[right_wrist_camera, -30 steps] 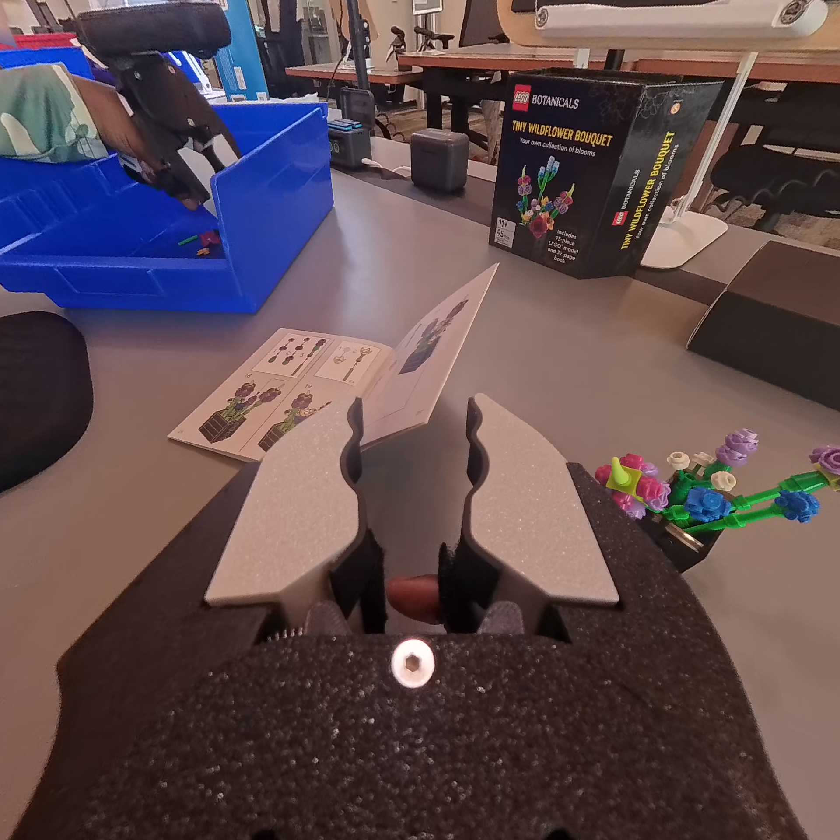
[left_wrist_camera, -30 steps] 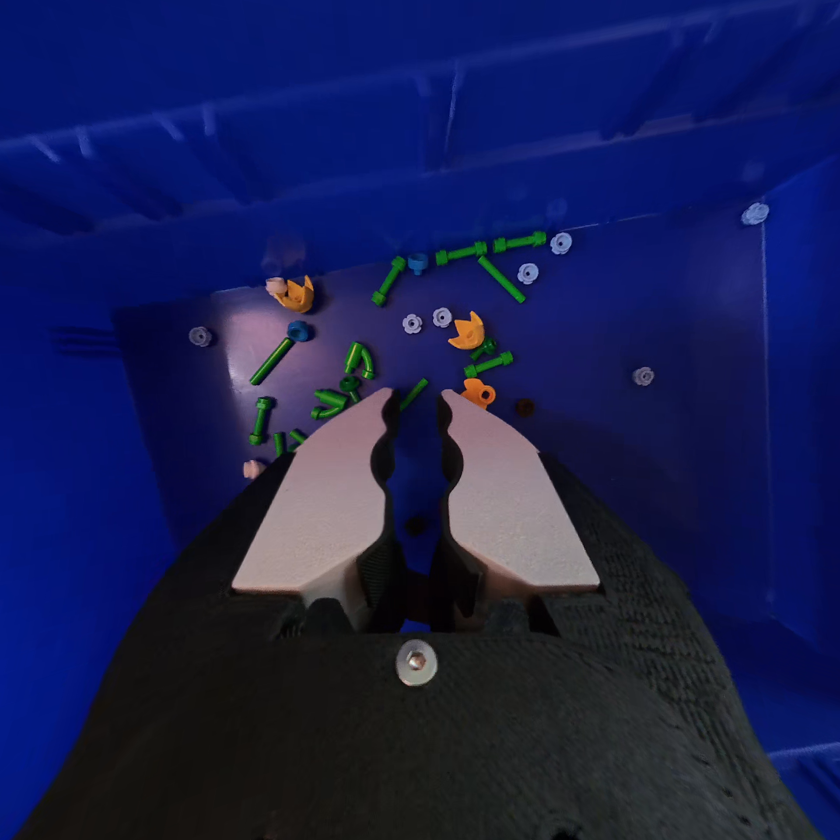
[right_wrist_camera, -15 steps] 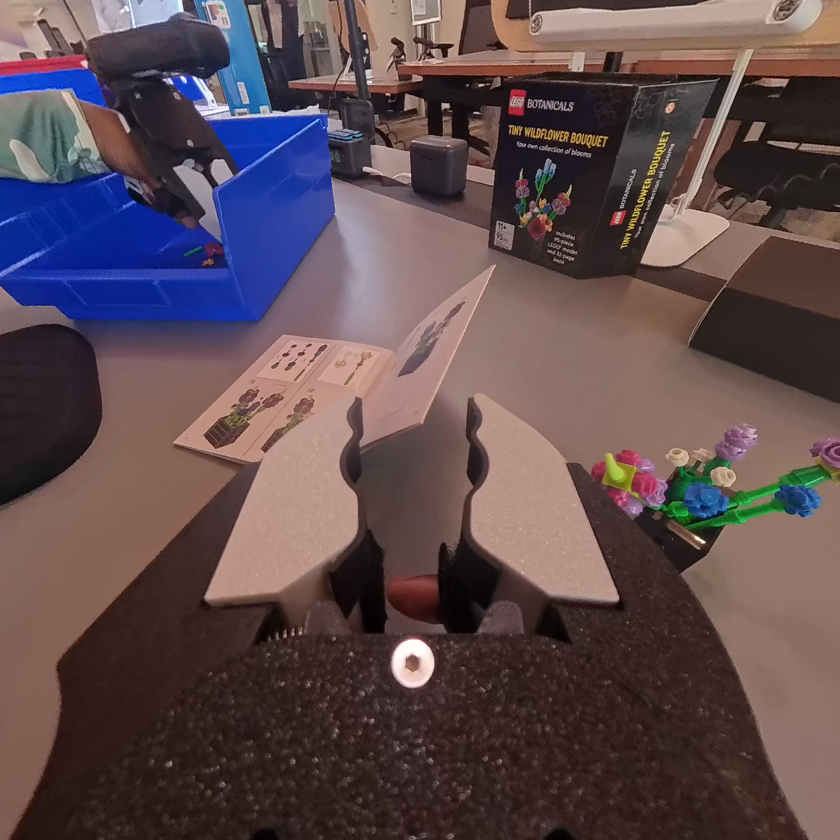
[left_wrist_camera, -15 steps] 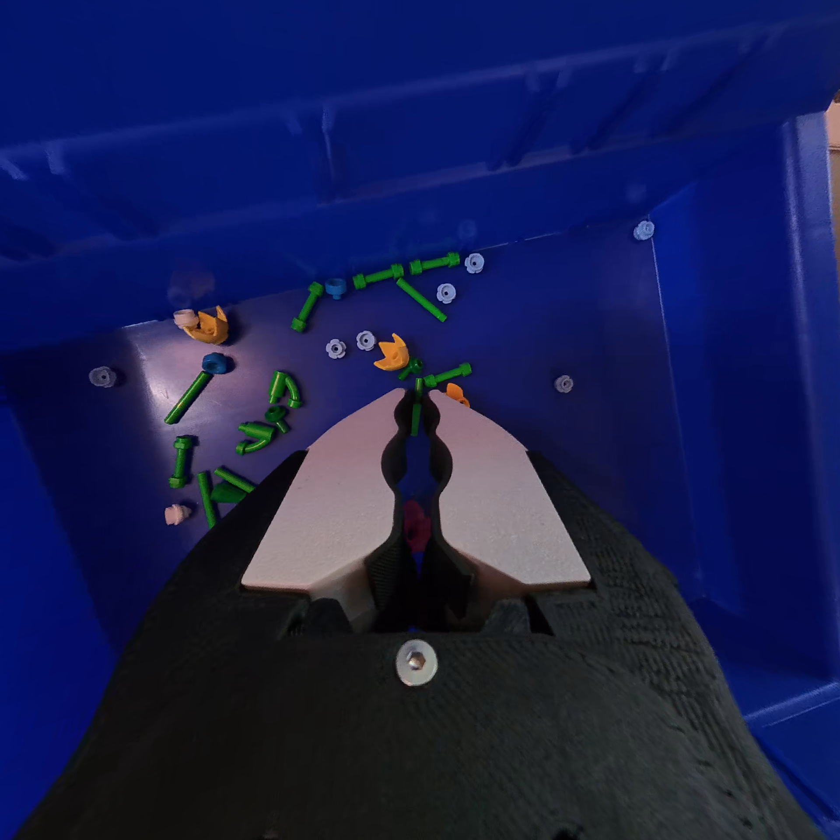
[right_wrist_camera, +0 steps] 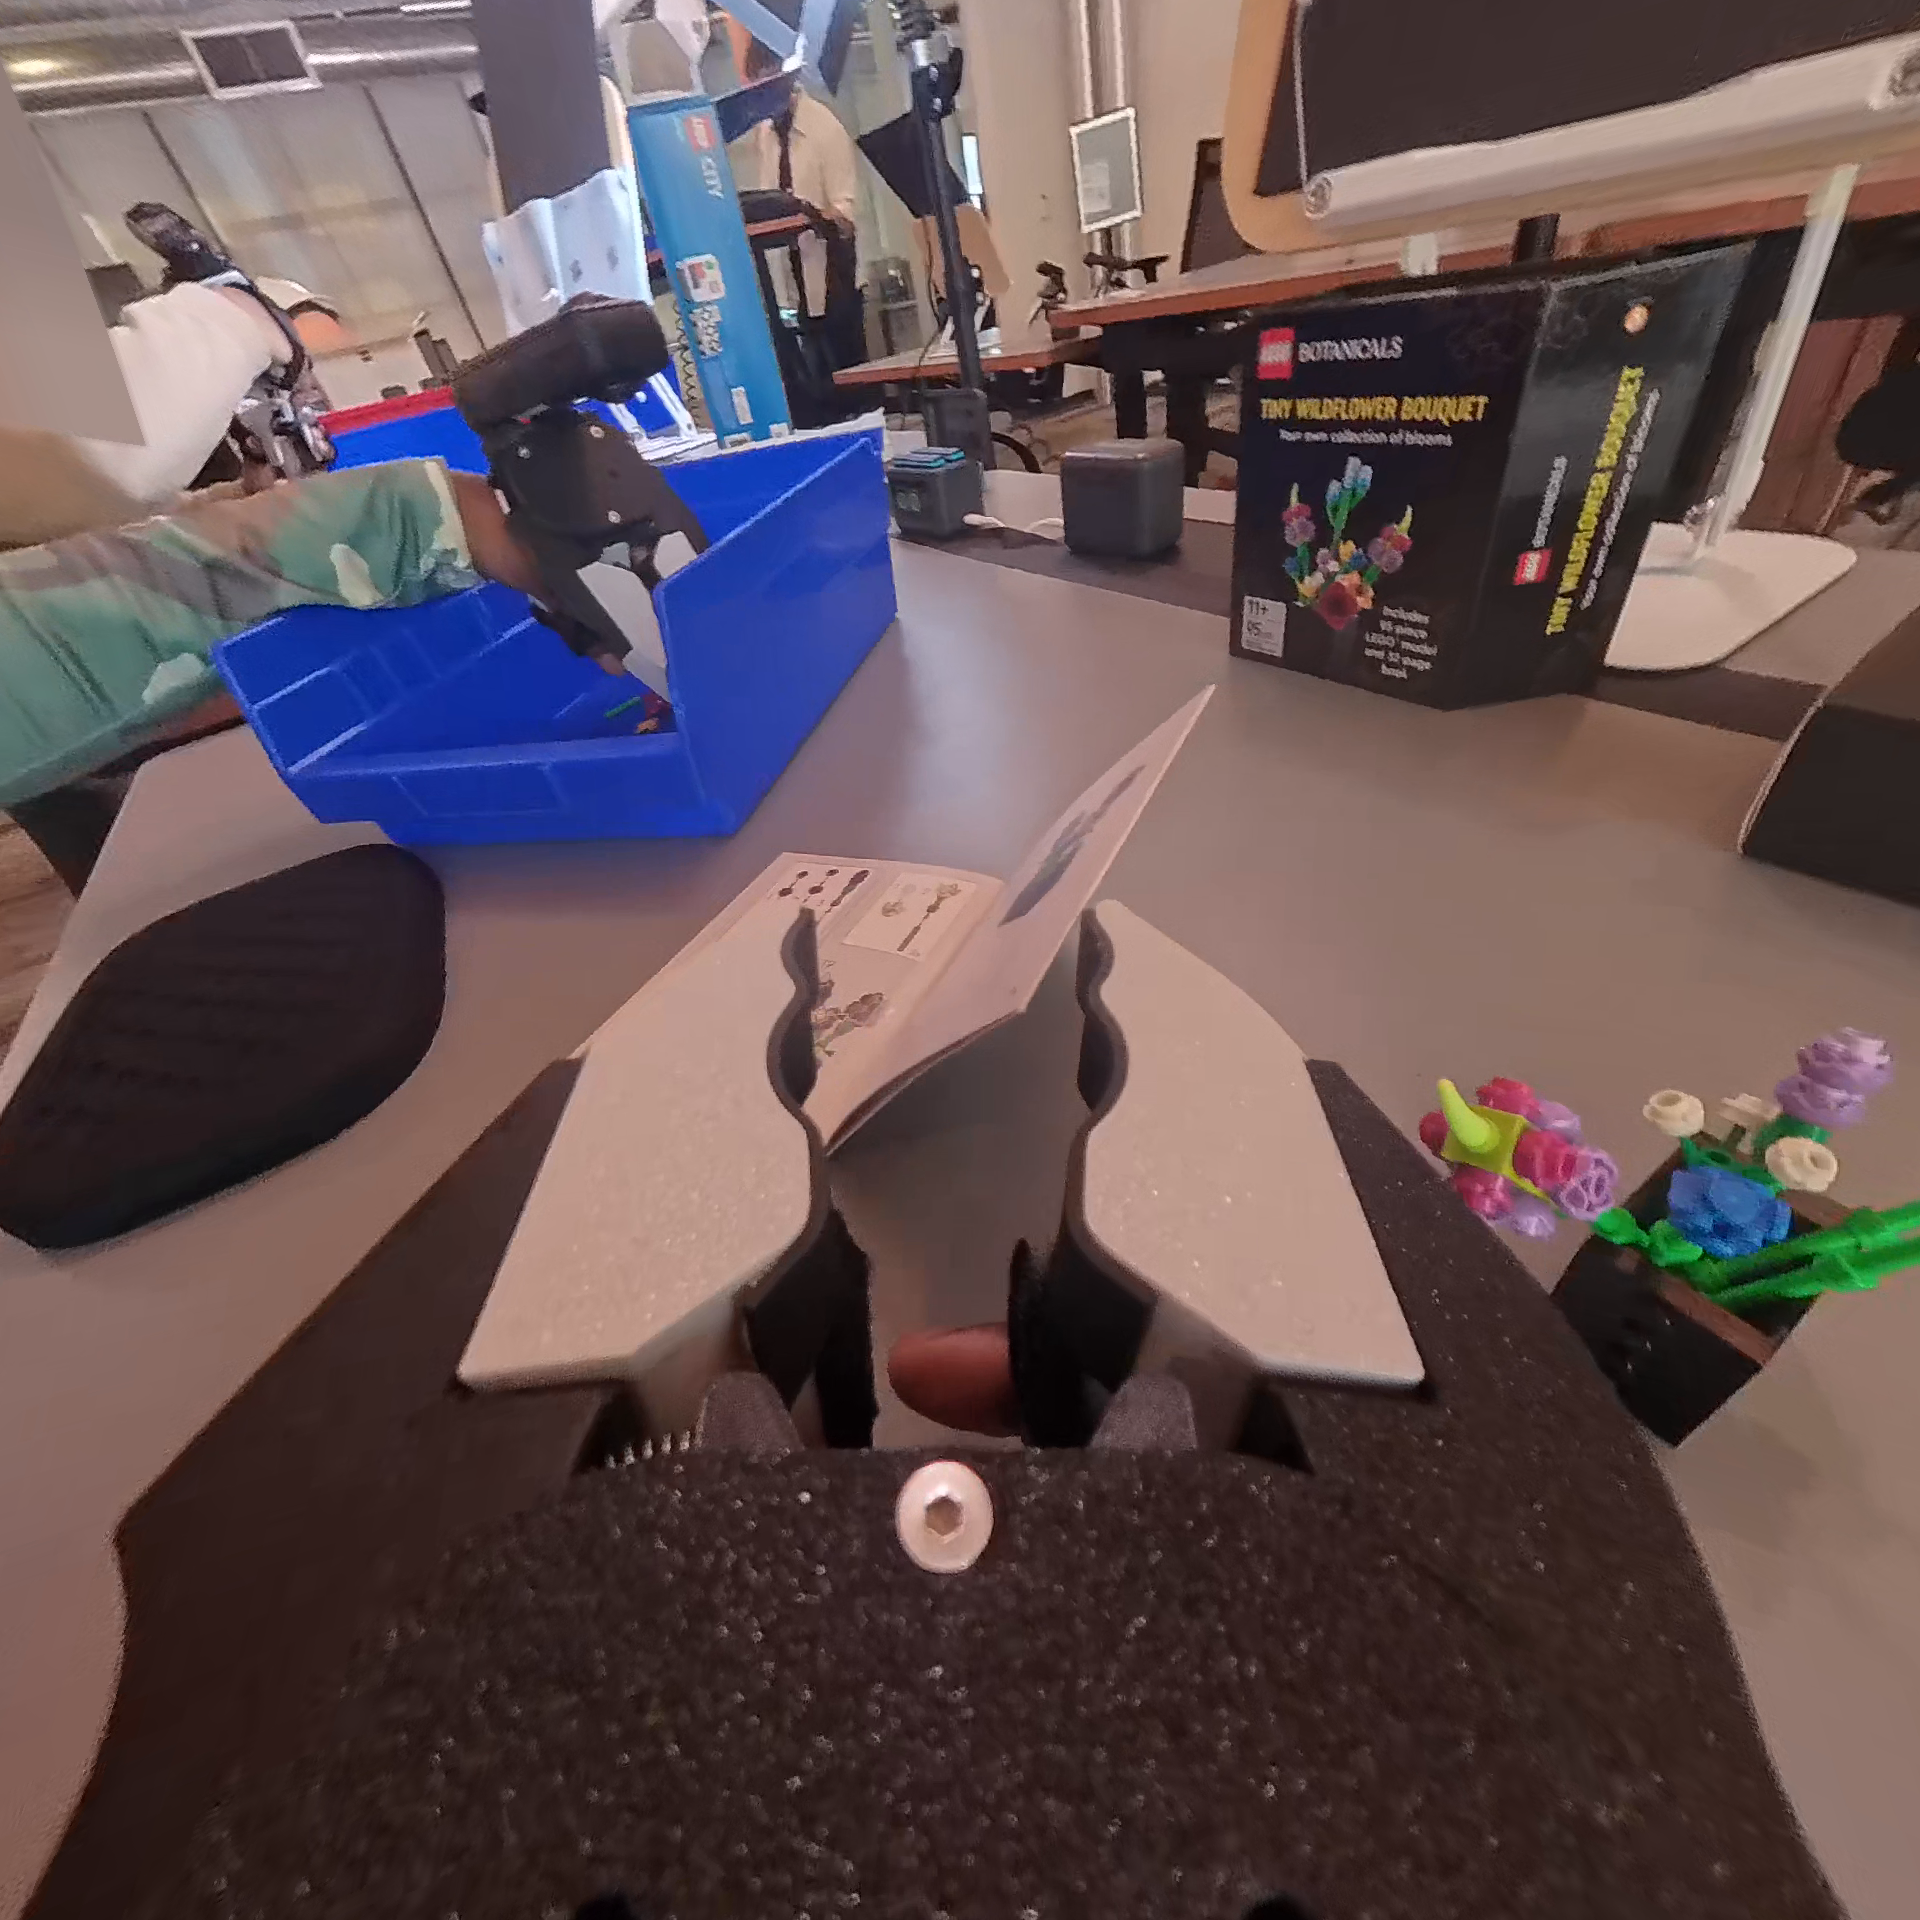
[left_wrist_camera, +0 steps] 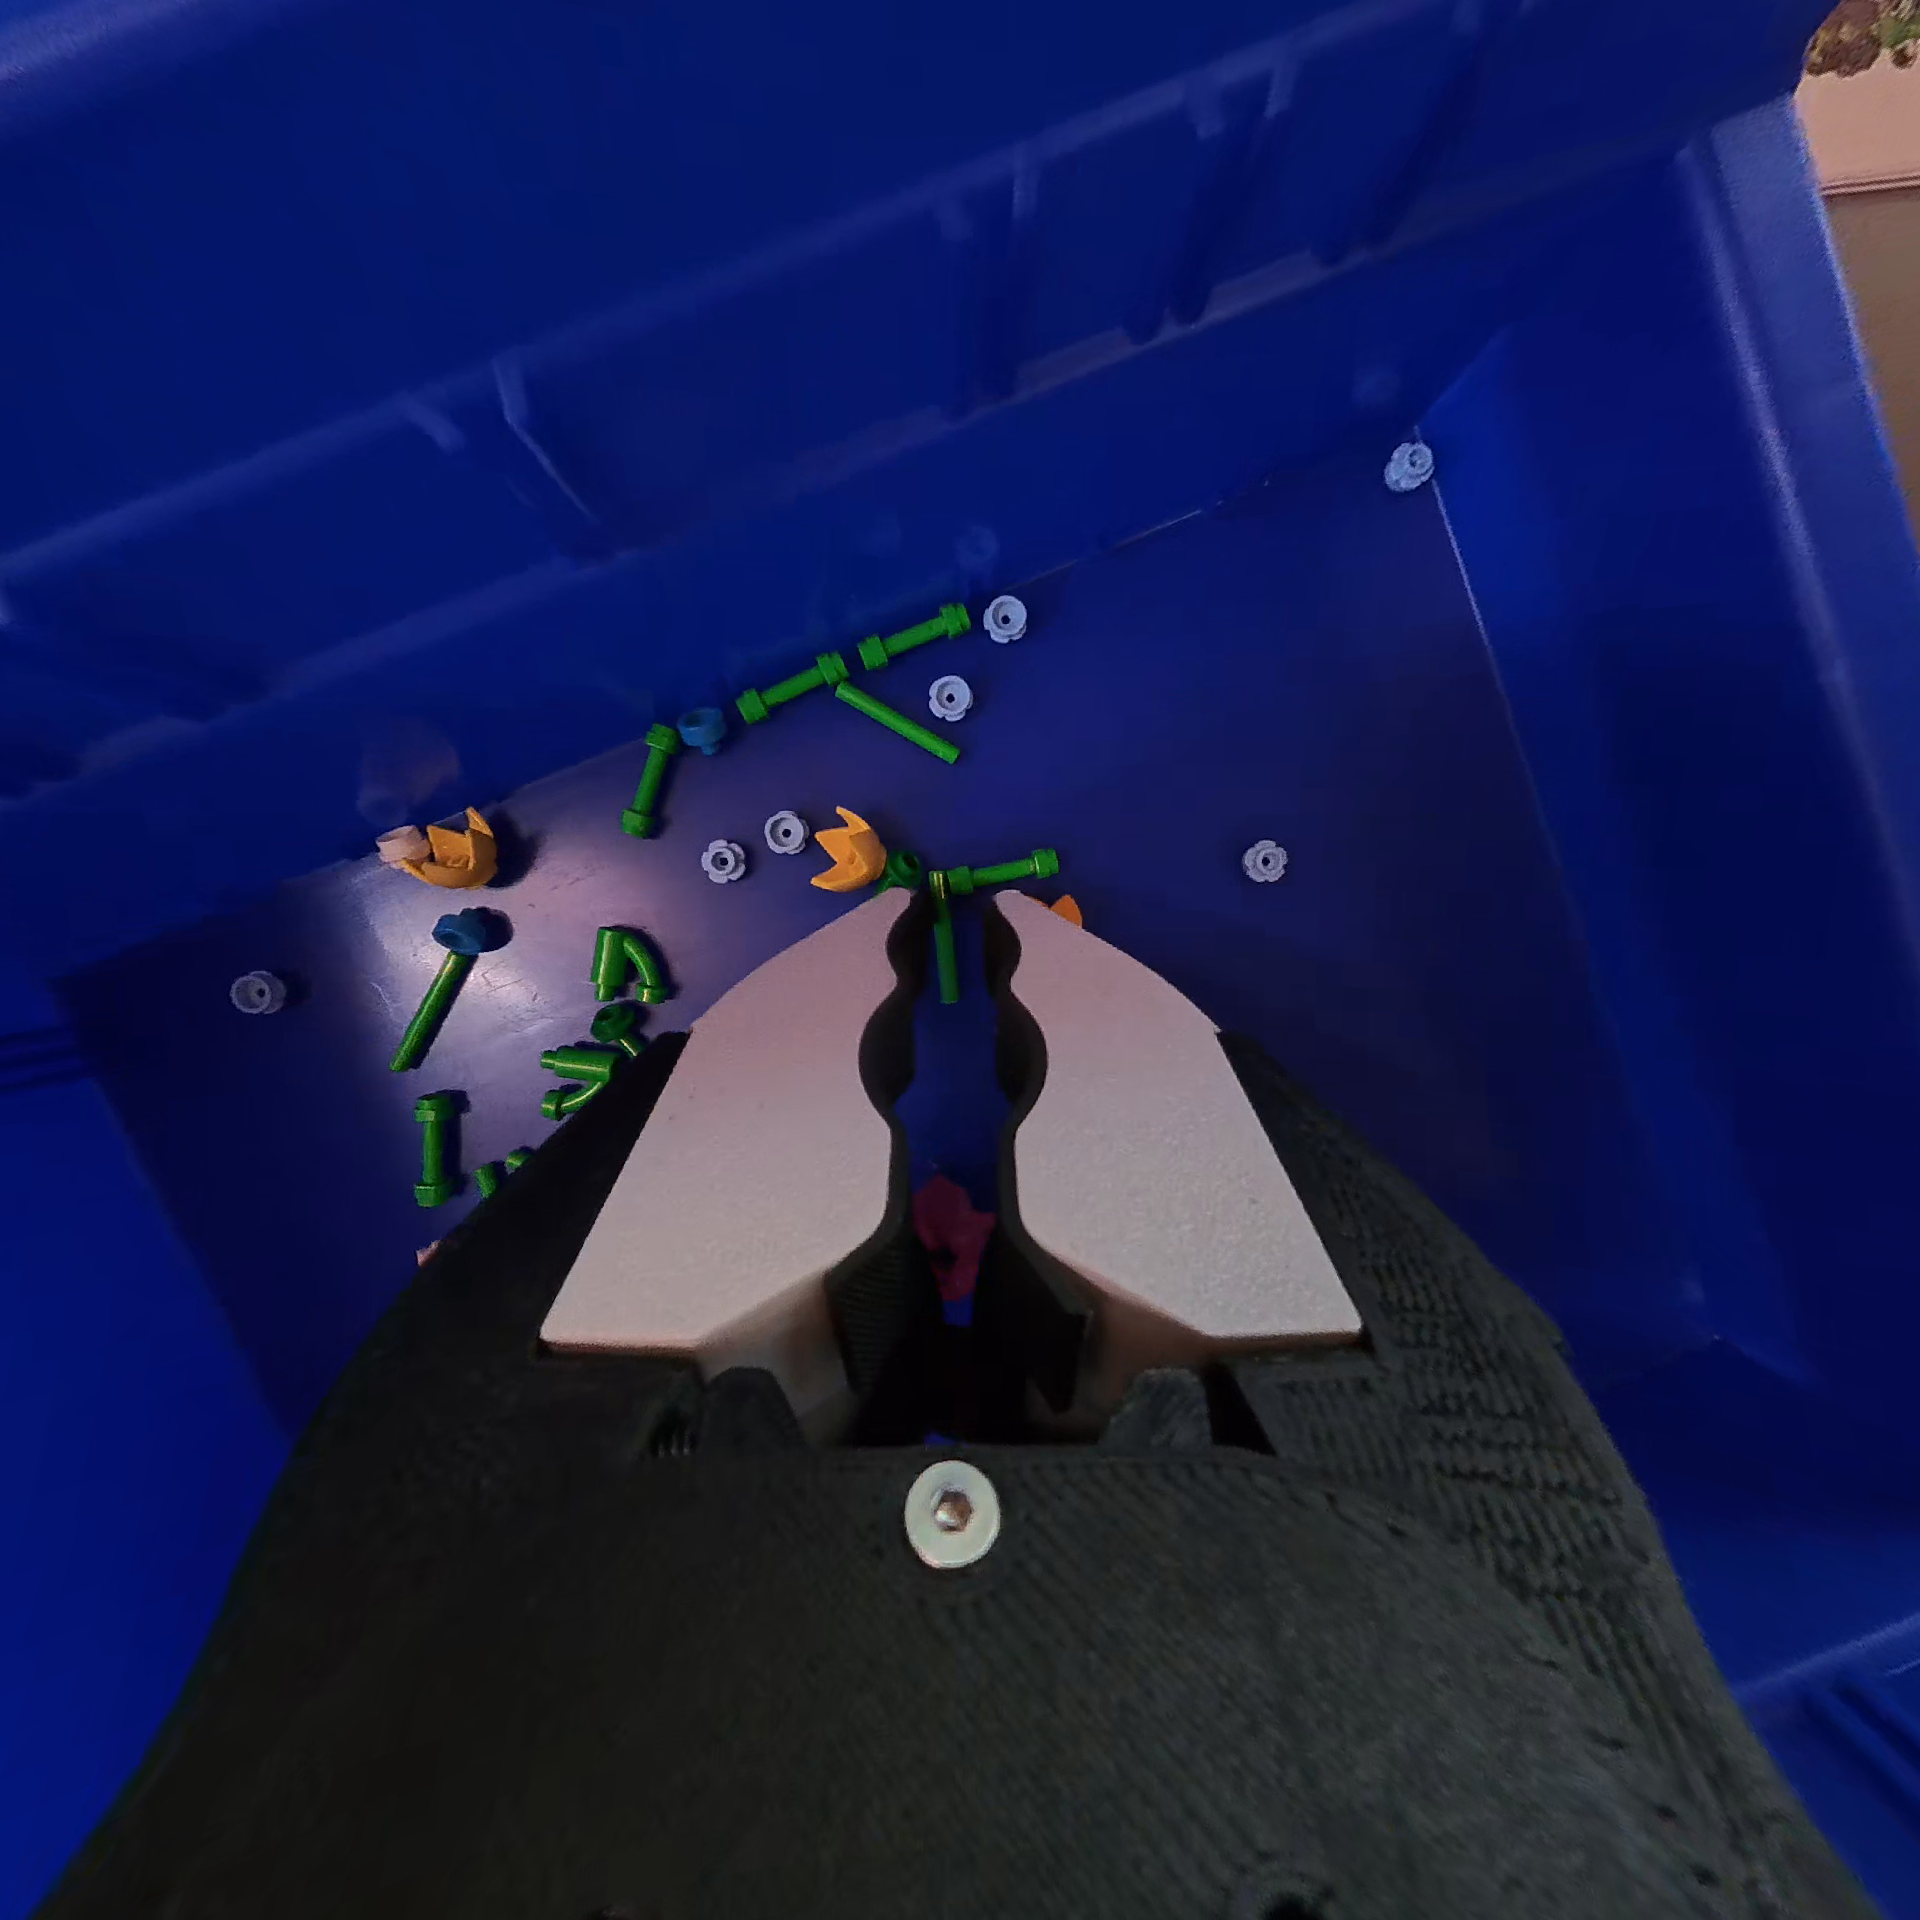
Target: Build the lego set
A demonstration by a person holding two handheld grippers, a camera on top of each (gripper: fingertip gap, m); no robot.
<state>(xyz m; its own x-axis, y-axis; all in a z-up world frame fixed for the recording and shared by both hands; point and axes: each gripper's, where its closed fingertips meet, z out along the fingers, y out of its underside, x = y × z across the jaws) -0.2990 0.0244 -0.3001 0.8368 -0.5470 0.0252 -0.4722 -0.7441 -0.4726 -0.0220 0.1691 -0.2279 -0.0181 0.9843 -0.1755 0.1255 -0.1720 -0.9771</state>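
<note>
1. The left gripper (left_wrist_camera: pixel 951 914) is lowered inside the blue bin (left_wrist_camera: pixel 1662 935), its tips narrowly parted around a green stem piece (left_wrist_camera: pixel 943 940); a grip cannot be confirmed.
2. Loose lego pieces (left_wrist_camera: pixel 623 966) are scattered ahead and leftward.
3. The right gripper (right_wrist_camera: pixel 940 935) is held apart above the tabletop (right_wrist_camera: pixel 1351 883), the instruction booklet (right_wrist_camera: pixel 935 935) directly ahead, the flower model (right_wrist_camera: pixel 1683 1205) rightward.

glossy plastic bin (left_wrist_camera: pixel 1558 935), matt paper booklet (right_wrist_camera: pixel 935 935)

left gripper (left_wrist_camera: pixel 951 914) around green stem (left_wrist_camera: pixel 943 948), blue bin (left_wrist_camera: pixel 1662 831)
</note>
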